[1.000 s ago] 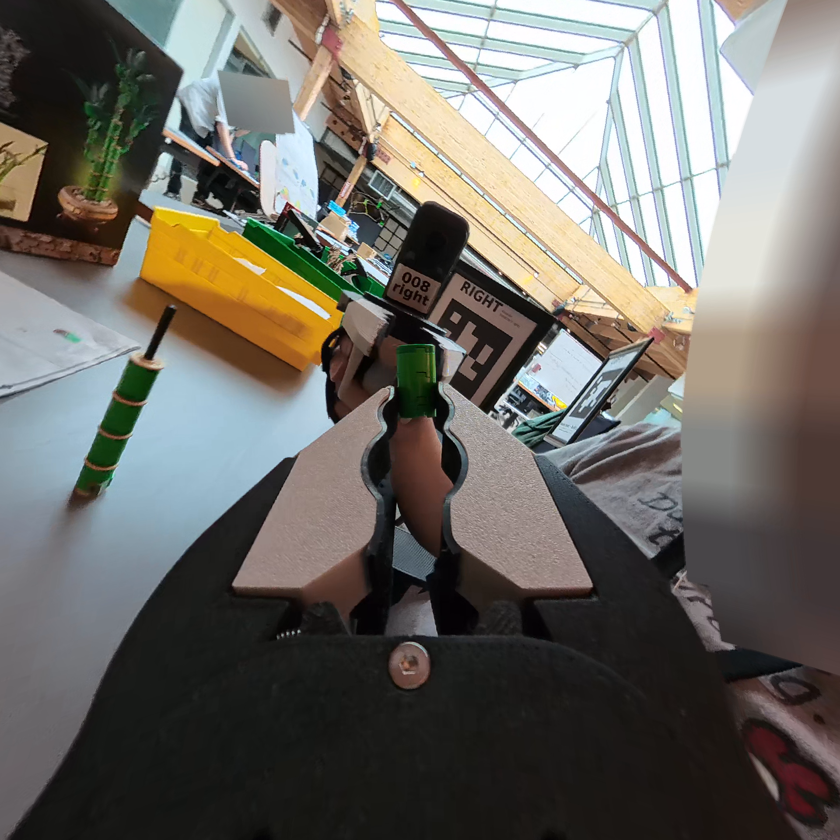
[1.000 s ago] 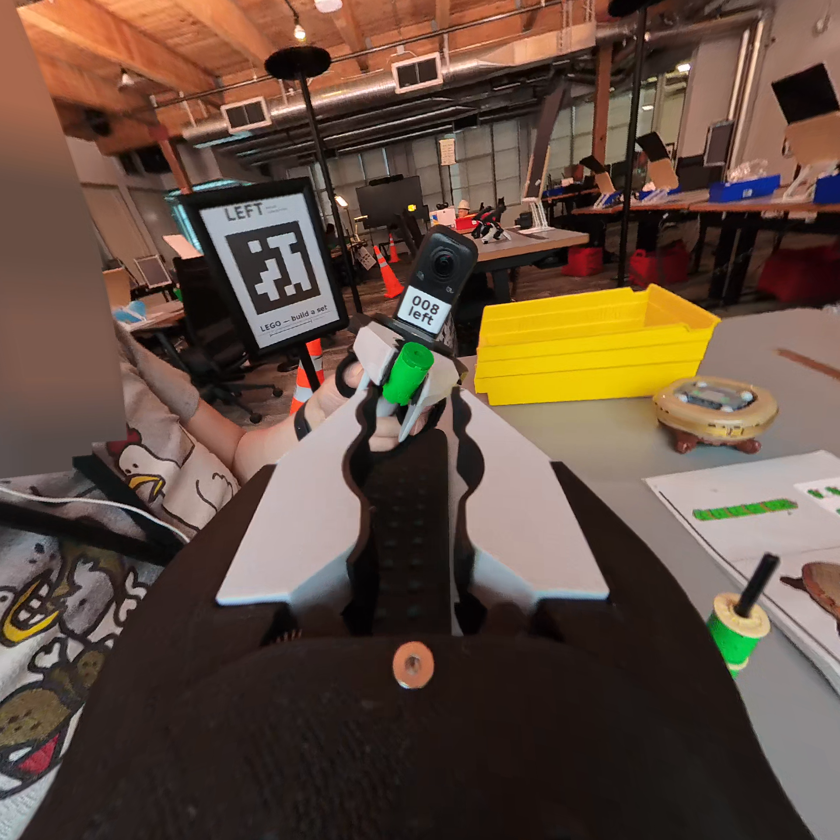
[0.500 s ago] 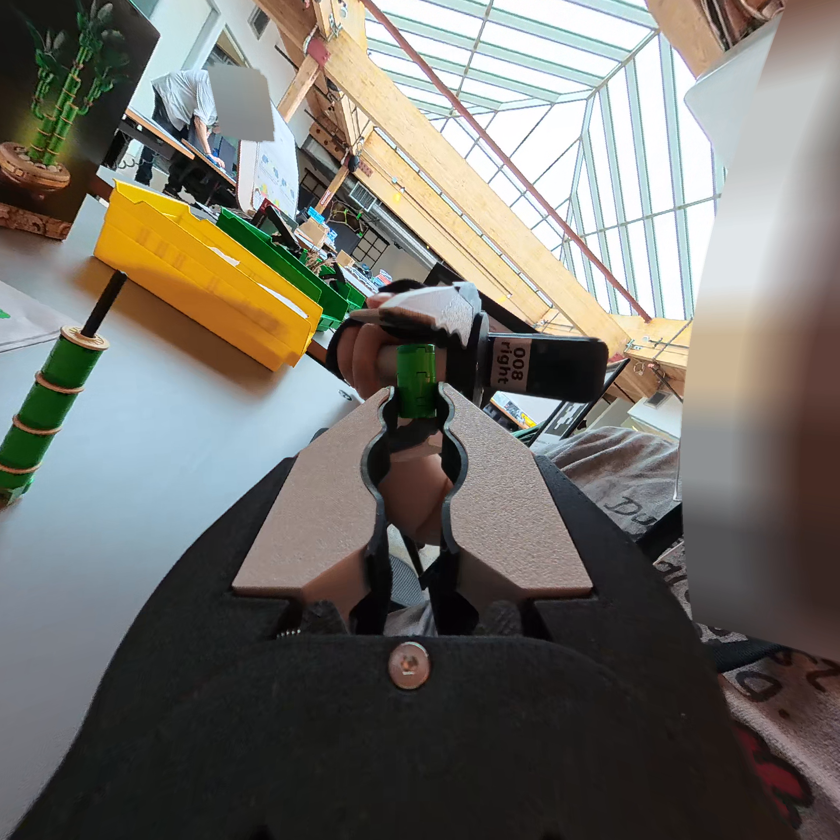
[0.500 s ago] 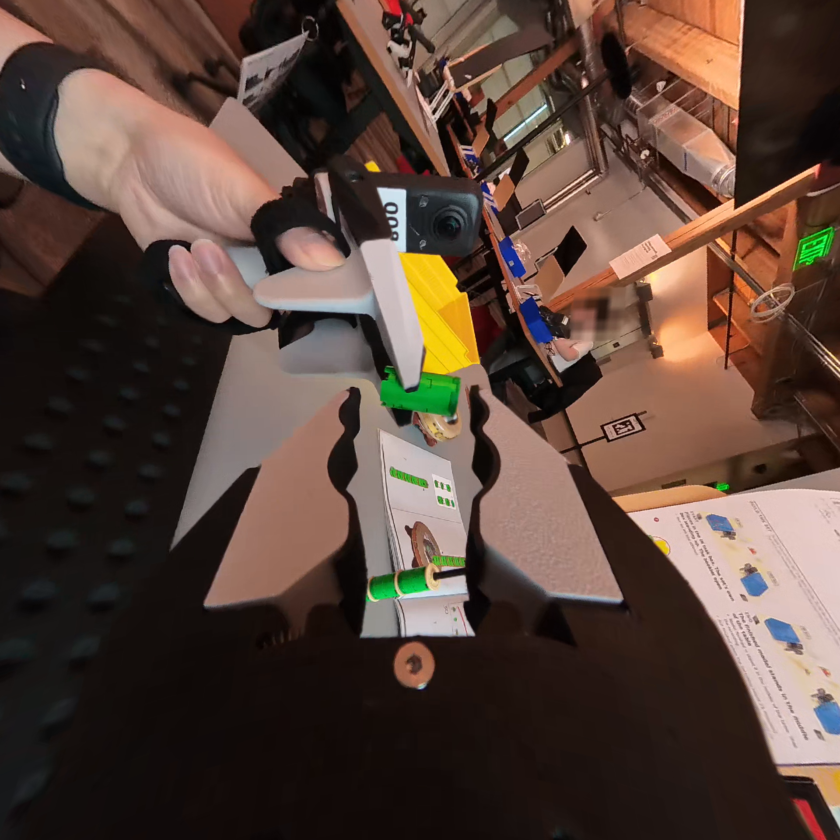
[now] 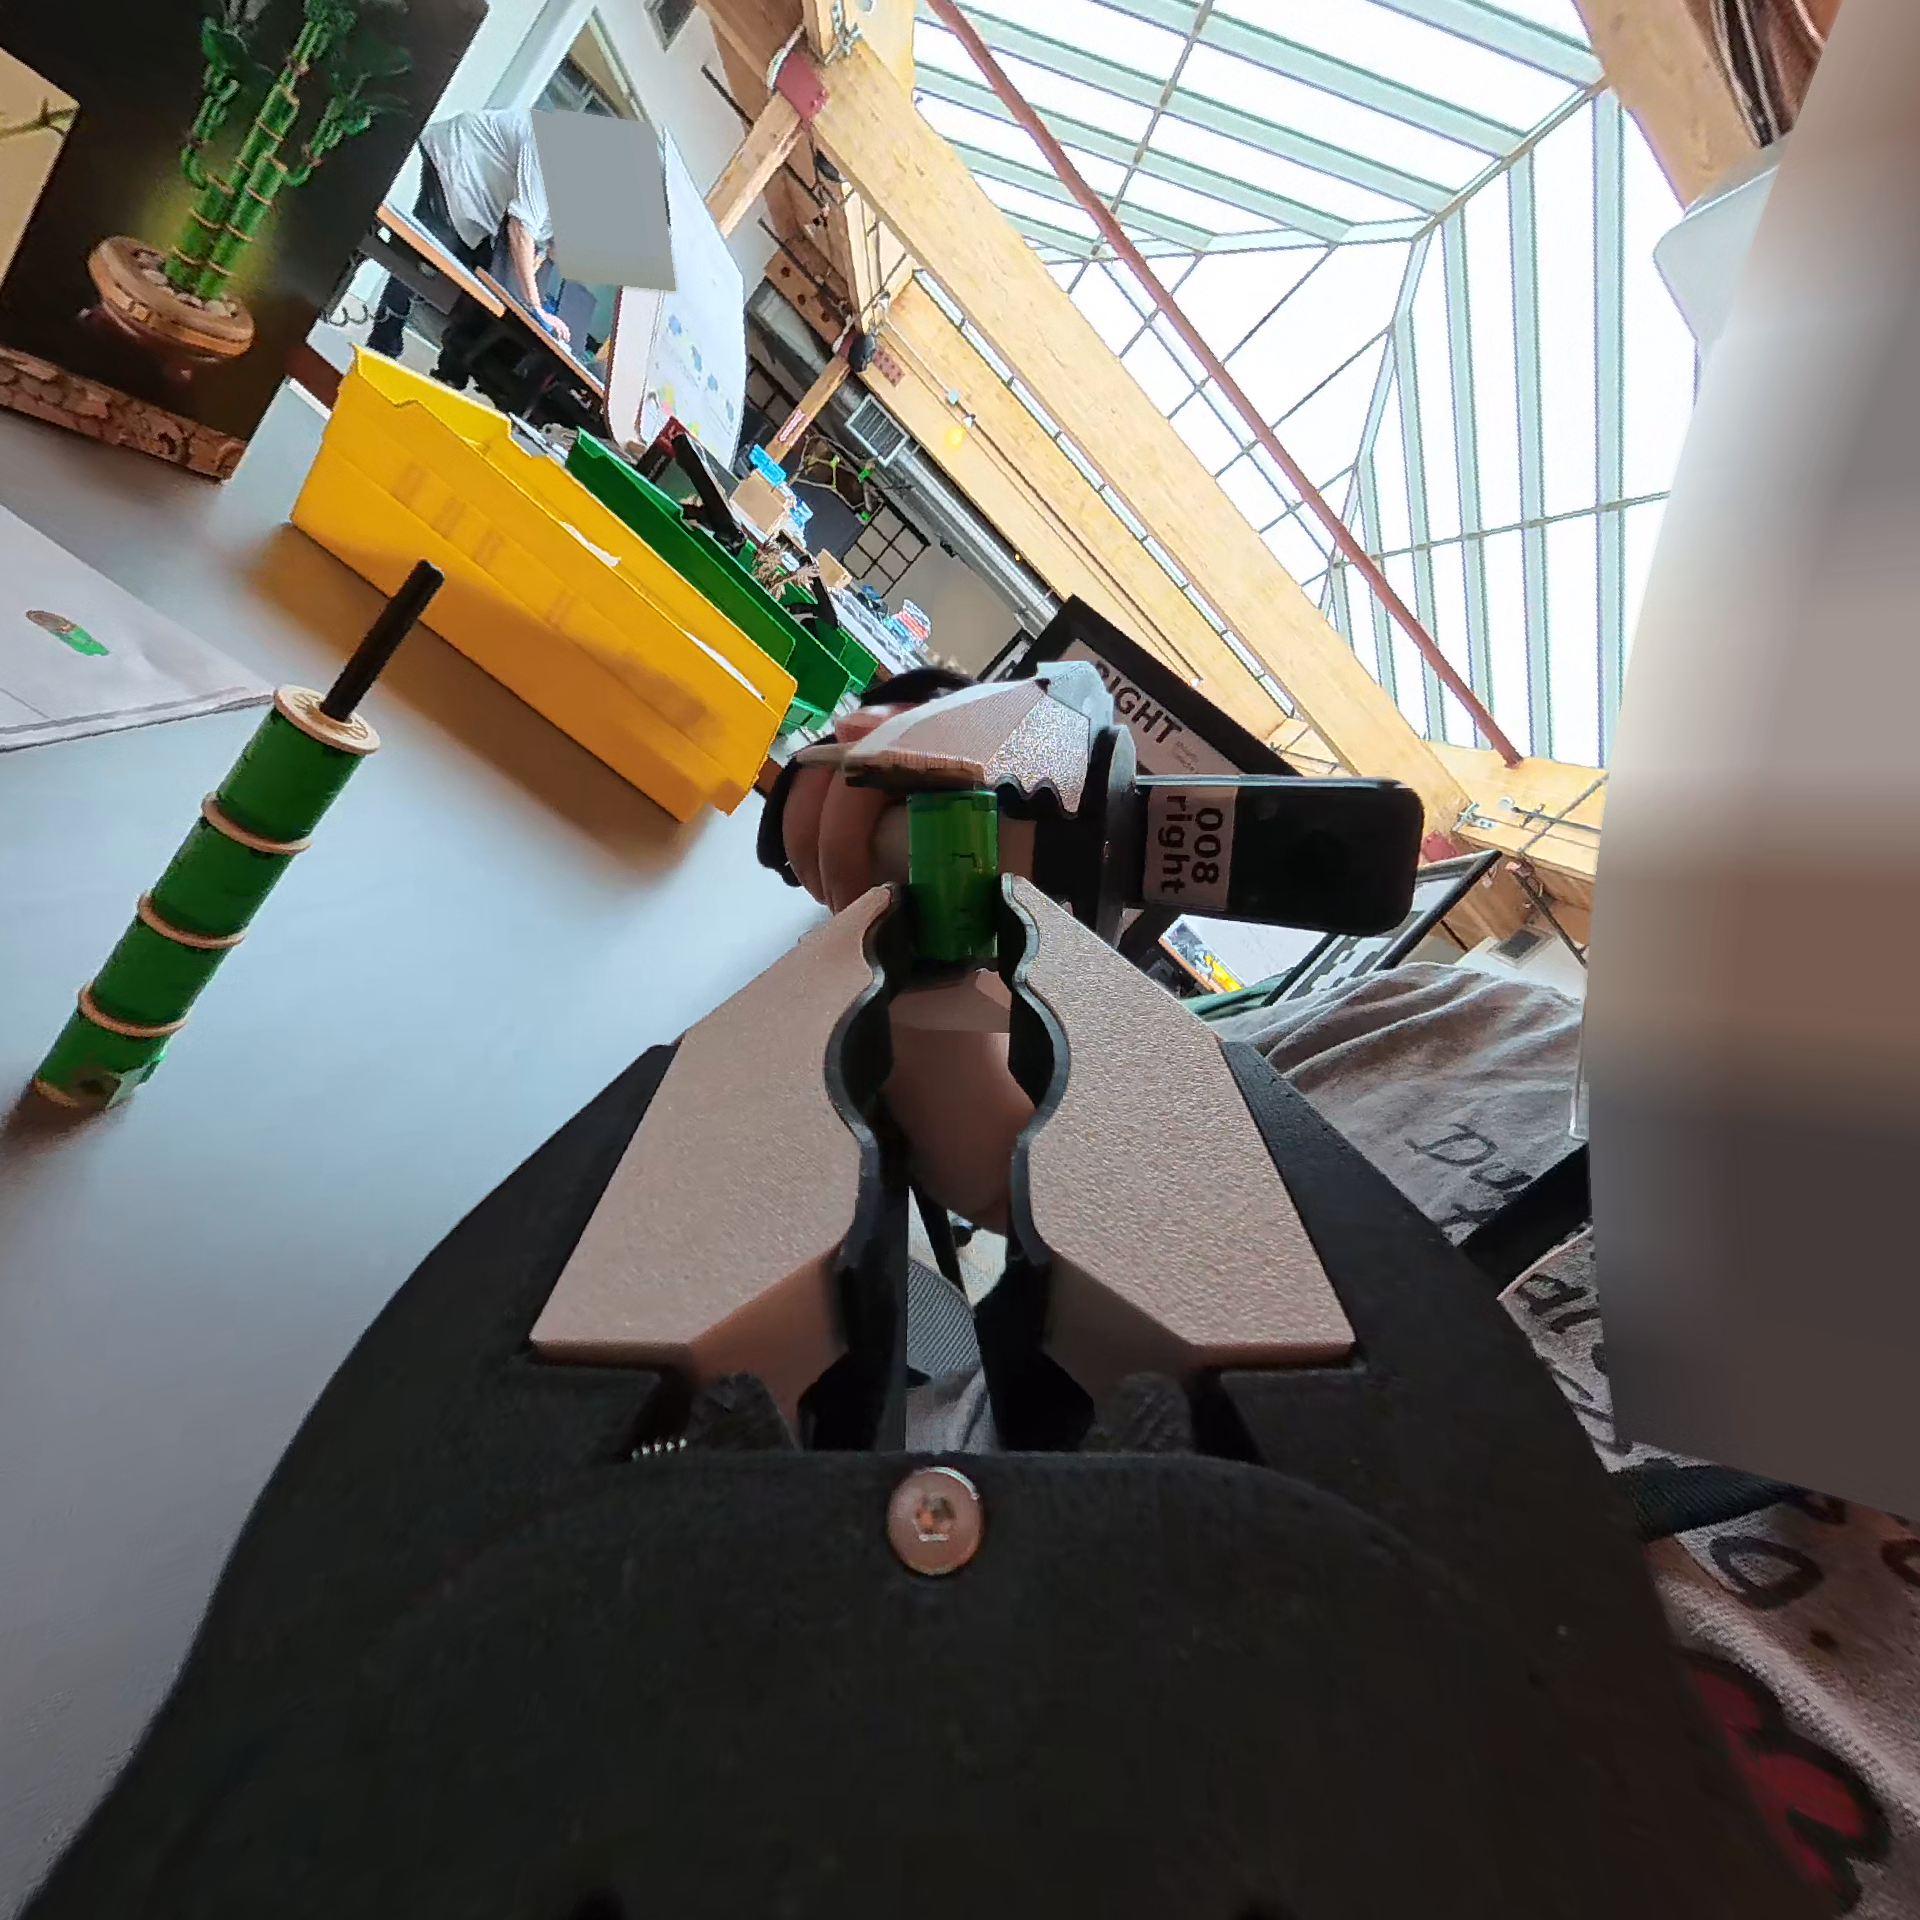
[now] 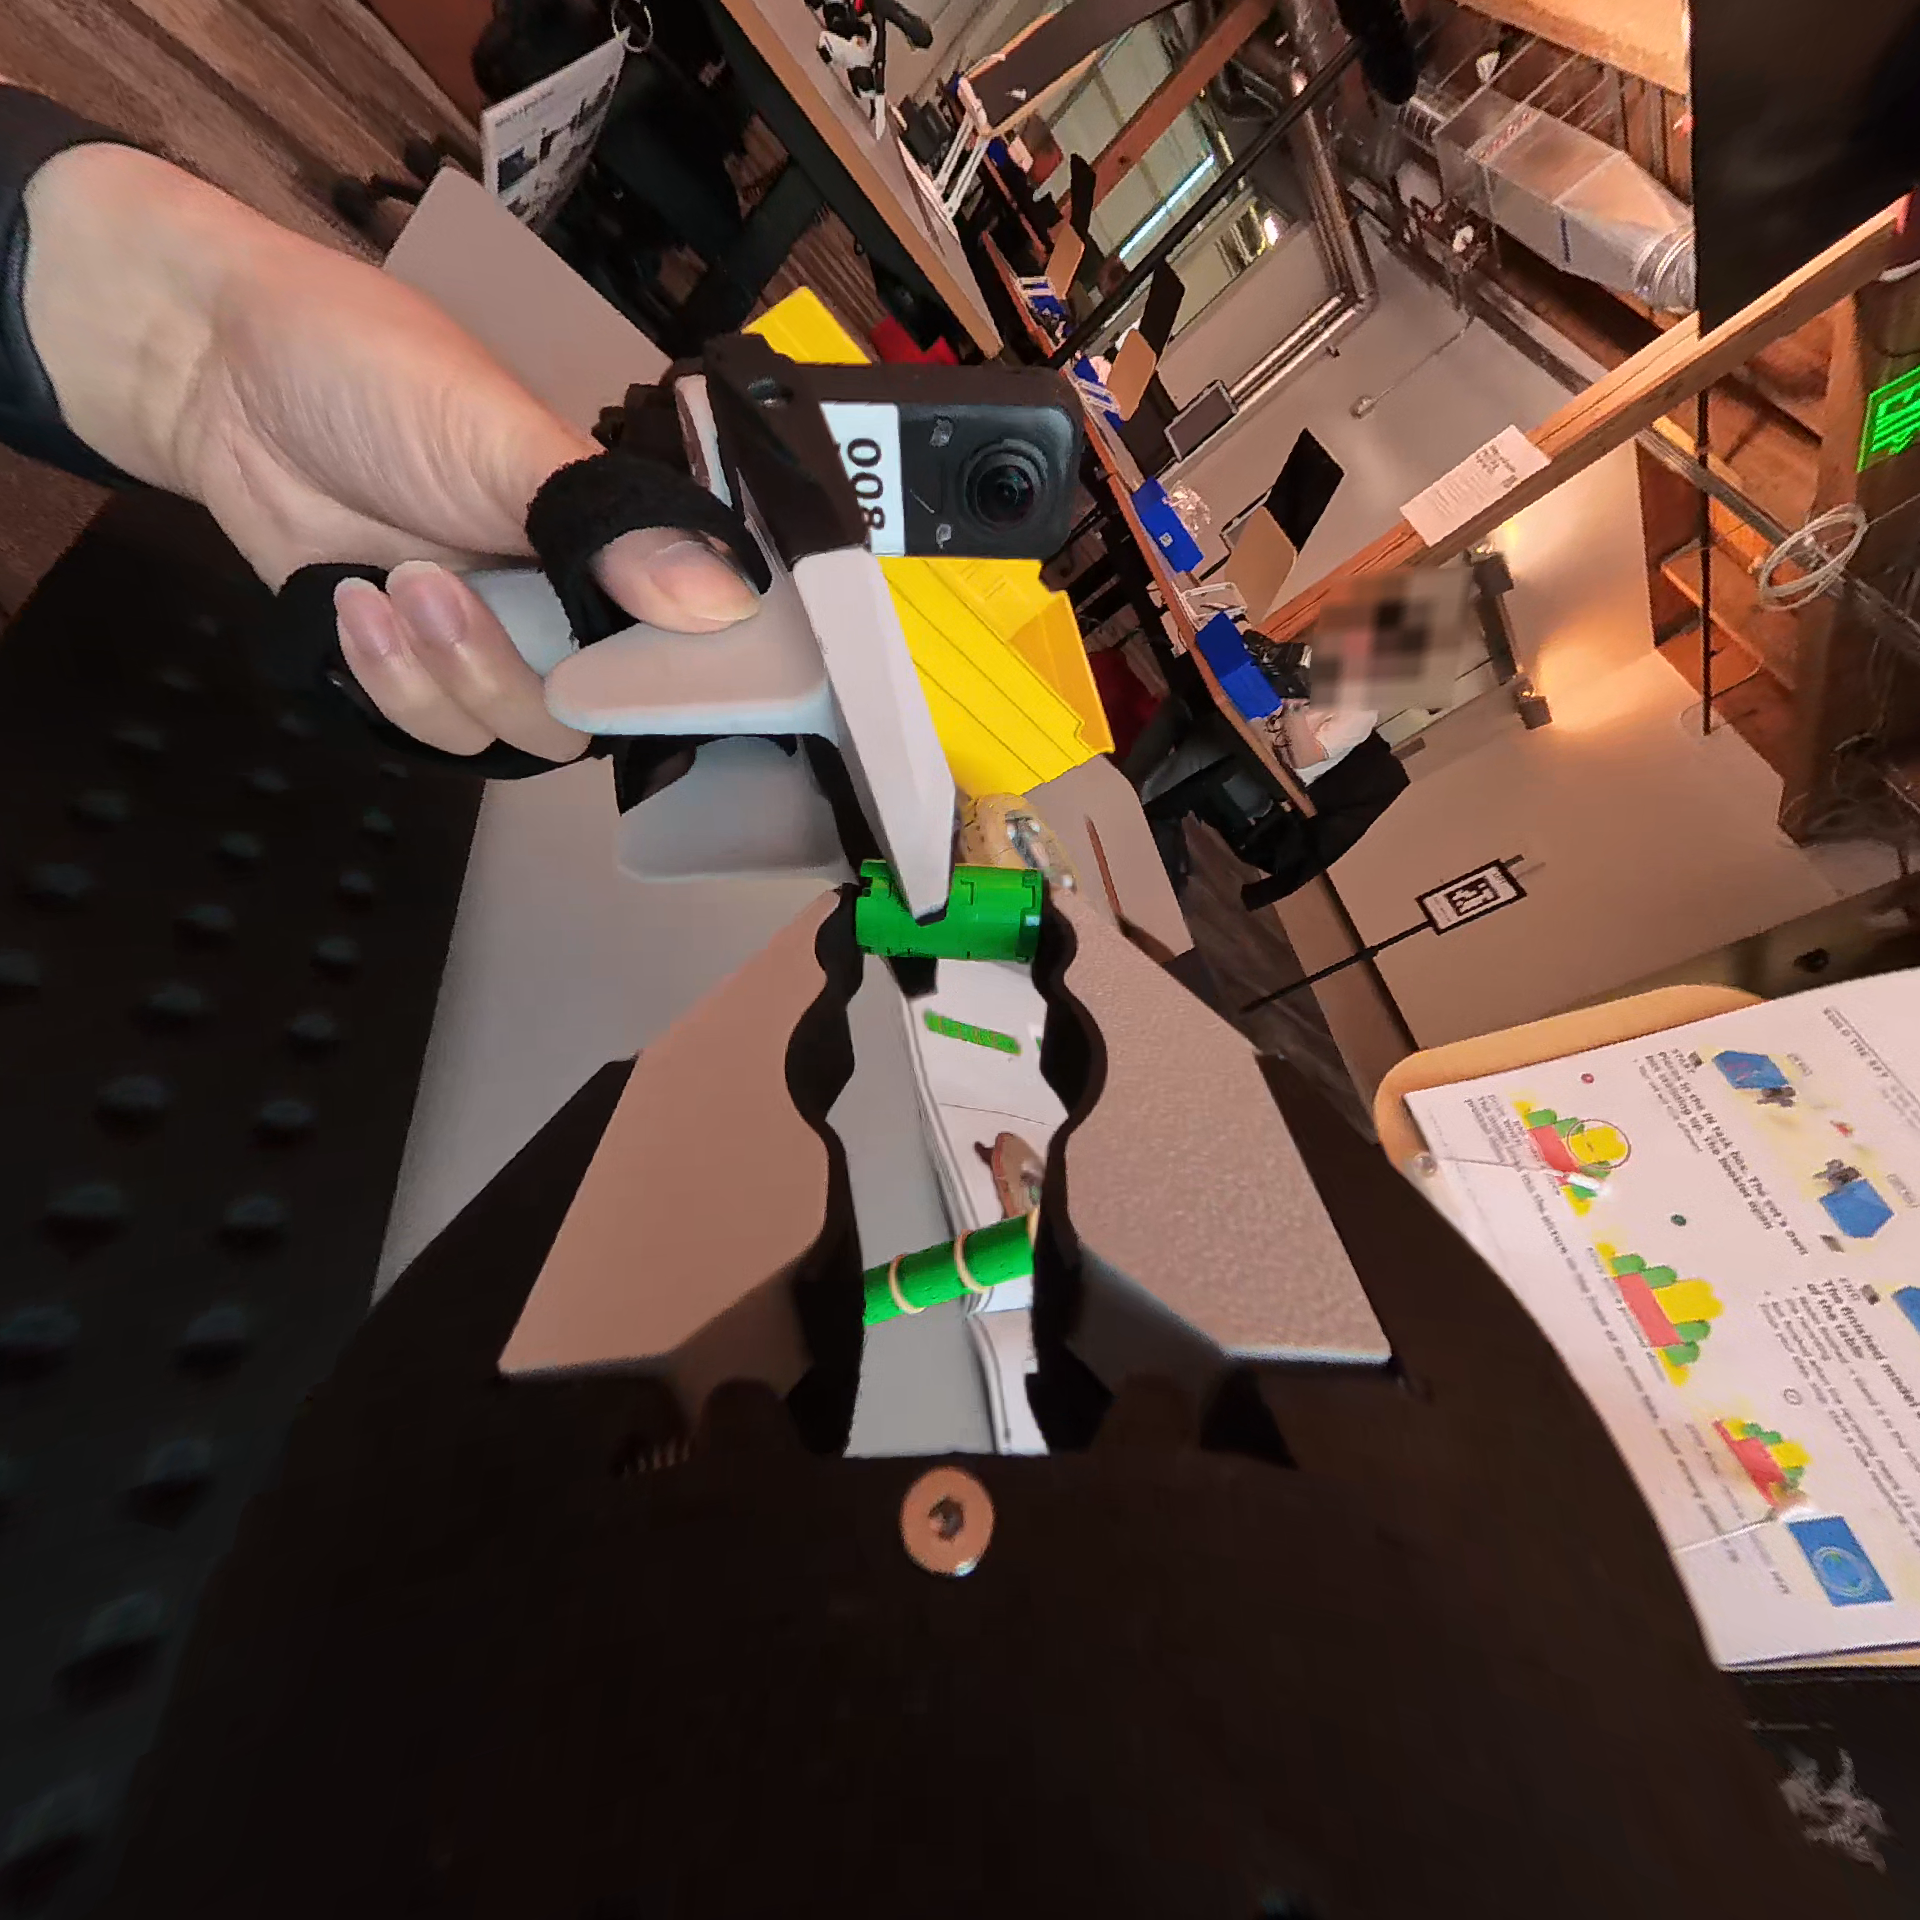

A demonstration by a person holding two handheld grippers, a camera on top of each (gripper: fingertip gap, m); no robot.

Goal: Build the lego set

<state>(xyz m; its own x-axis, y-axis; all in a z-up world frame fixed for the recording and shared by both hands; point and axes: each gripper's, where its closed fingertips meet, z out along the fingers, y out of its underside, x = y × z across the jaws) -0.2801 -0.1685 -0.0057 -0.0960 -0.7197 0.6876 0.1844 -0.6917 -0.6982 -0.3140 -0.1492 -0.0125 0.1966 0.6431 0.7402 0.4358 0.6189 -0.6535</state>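
A short green cylinder piece [image 5: 951, 883] is pinched between the fingertips of my left gripper [image 5: 951, 896], which is shut on its sides. My right gripper [image 6: 948, 914] faces the left one, rolled on its side, and its two tips press on the two ends of the same piece [image 6: 987, 914]. It shows in the left wrist view [image 5: 1029, 748] just beyond the piece. The left gripper's grey finger [image 6: 894, 748] crosses the piece from above. A green bamboo stalk [image 5: 197, 904] with tan rings and a black axle stands on the grey table [image 5: 468, 987]; it also shows between my right fingers [image 6: 956, 1273].
A yellow bin [image 5: 540, 613] and a green bin [image 5: 727, 561] stand at the table's far side beside the set's box [image 5: 187, 208]. A booklet [image 6: 977, 1091] and a round tan base [image 6: 1013, 821] lie on the table. A printed sheet [image 6: 1714, 1299] lies at right. People stand in the background. Left and right tips are no more than a few centimetres apart. From either gripper's tips it is about 15 cm to the green bamboo stalk [image 5: 197, 904]. My right wrist view [image 6: 915, 1269] looks at it from another angle.
The right gripper has rolled onto its side and narrowed its fingers onto the ends of the green piece. The left gripper has kept its hold on the piece.
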